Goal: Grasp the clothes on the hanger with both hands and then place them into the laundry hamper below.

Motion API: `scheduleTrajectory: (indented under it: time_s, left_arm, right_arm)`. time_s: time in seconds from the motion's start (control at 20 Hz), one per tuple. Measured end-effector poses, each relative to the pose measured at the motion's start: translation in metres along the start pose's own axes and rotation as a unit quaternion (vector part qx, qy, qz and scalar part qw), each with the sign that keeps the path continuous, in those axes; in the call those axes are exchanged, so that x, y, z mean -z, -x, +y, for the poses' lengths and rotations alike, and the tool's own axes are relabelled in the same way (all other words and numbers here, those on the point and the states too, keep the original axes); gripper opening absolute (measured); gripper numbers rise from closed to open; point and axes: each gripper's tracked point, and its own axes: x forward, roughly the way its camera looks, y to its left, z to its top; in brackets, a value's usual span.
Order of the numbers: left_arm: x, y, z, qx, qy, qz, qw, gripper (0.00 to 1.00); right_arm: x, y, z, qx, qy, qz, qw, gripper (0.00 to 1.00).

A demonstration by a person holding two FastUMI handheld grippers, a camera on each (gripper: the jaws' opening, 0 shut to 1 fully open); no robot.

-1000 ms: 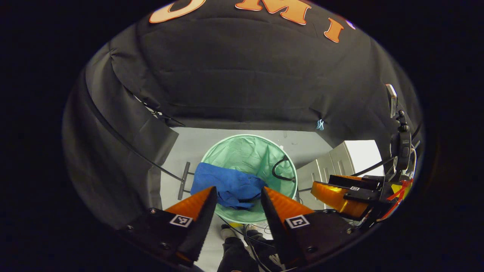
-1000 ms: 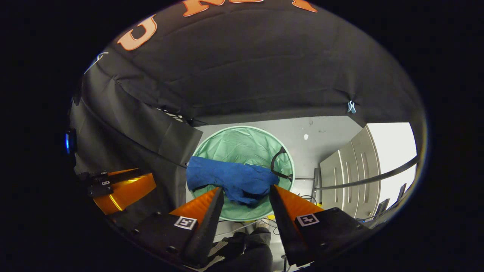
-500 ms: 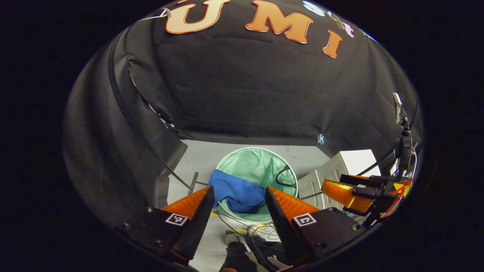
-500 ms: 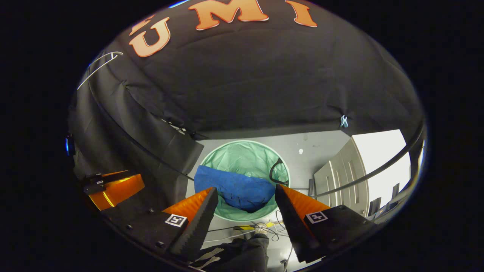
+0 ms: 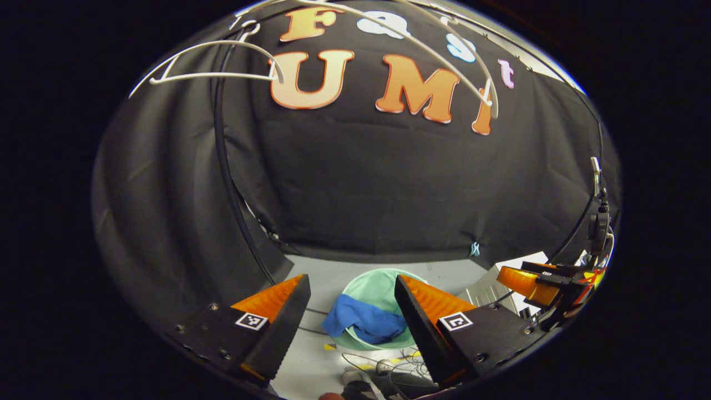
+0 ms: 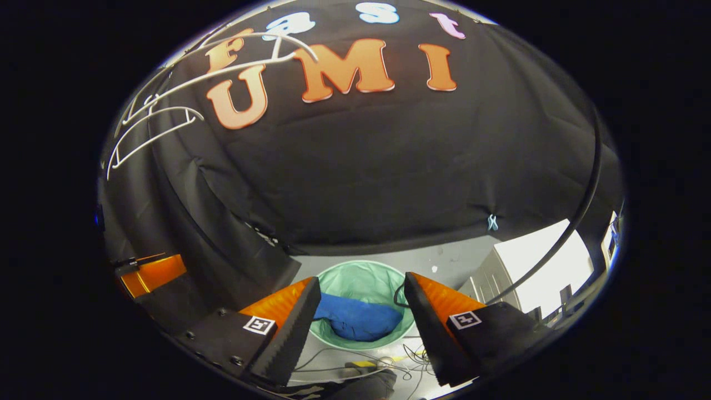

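Observation:
A blue garment (image 5: 364,323) (image 6: 355,319) lies in the round green laundry hamper (image 5: 373,285) (image 6: 361,278) on the grey floor, draped over its near-left rim. High above it my left gripper (image 5: 351,300) is open with nothing between its orange fingers. My right gripper (image 6: 361,300) is open and empty as well, also well above the hamper. In the left gripper view the right gripper (image 5: 533,280) appears at the right edge. A bare white hanger (image 5: 222,61) (image 6: 161,125) hangs at the top left.
White cabinets (image 6: 527,266) stand on the floor to the right of the hamper. Cables (image 6: 383,358) and a person's dark trouser leg (image 5: 383,386) lie near the bottom edge. A black pole (image 5: 233,183) runs along the left of the cloth wall.
Both grippers have risen and tilted up, so the hamper with the blue garment looks smaller and lower. The white hanger has come into view at the top. Both stay open.

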Motion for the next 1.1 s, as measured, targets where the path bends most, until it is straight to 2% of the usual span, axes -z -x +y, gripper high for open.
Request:
scheduleTrajectory:
  time_s: [0.3,0.5,0.65,0.75,0.85,0.95,1.1]
  left_arm:
    - [-0.078,0.051,0.005,0.007,-0.005,-0.100,0.995,0.97]
    - [-0.129,0.083,0.000,0.011,-0.009,-0.175,0.984,0.96]
    - [-0.158,0.104,0.001,0.015,-0.010,-0.217,0.976,0.94]
    - [-0.186,0.129,0.004,0.014,-0.002,-0.242,0.970,0.95]
    - [-0.198,0.152,0.012,0.009,0.007,-0.258,0.966,0.93]
    - [-0.205,0.170,0.023,0.002,0.018,-0.277,0.961,0.93]
    - [-0.206,0.187,0.037,-0.008,0.029,-0.292,0.956,0.92]
  right_arm:
    - [-0.065,0.050,0.015,-0.003,0.014,-0.087,0.996,0.98]
    - [-0.117,0.093,0.026,-0.008,0.023,-0.148,0.989,0.98]
    - [-0.148,0.115,0.019,0.013,0.055,-0.188,0.981,0.98]
    - [-0.160,0.135,0.017,0.011,0.068,-0.216,0.974,0.98]
    - [-0.174,0.151,0.023,0.006,0.065,-0.237,0.969,0.98]
    - [-0.186,0.165,0.028,0.000,0.063,-0.255,0.965,0.89]
    - [-0.197,0.180,0.028,0.000,0.067,-0.277,0.959,0.88]
